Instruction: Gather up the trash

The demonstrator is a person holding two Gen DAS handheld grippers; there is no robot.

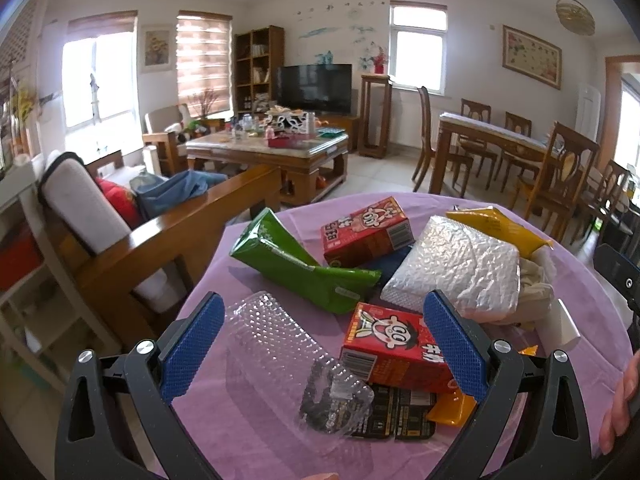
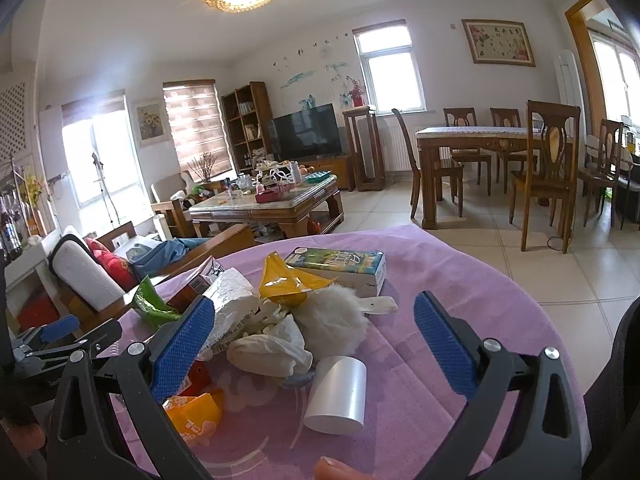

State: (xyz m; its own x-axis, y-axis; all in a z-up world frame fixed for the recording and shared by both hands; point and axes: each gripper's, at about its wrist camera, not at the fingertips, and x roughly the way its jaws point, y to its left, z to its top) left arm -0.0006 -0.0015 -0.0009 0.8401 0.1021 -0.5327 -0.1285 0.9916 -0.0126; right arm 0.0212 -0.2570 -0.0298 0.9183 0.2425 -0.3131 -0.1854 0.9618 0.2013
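Observation:
Trash lies heaped on a purple tablecloth (image 1: pixel 280 432). My left gripper (image 1: pixel 324 320) is open above a clear plastic blister tray (image 1: pixel 288 356) and a red milk carton (image 1: pixel 396 344). Beyond them lie a green snack bag (image 1: pixel 296 268), a second red carton (image 1: pixel 368 228), a silver foil bag (image 1: pixel 456 268) and a yellow wrapper (image 1: pixel 496 224). My right gripper (image 2: pixel 316 316) is open over crumpled white tissue (image 2: pixel 272 348), a white fluffy ball (image 2: pixel 336 320) and a white paper cup (image 2: pixel 338 394). A yellow wrapper (image 2: pixel 284 280) and a green printed box (image 2: pixel 340 264) lie farther back.
The left gripper (image 2: pixel 60 332) shows at the right wrist view's left edge. A wooden sofa (image 1: pixel 168 236) with cushions stands left of the table. A cluttered coffee table (image 1: pixel 268 148), a TV and a dining table (image 1: pixel 492 136) with chairs fill the room. Tiled floor (image 2: pixel 520 264) lies beyond the table edge.

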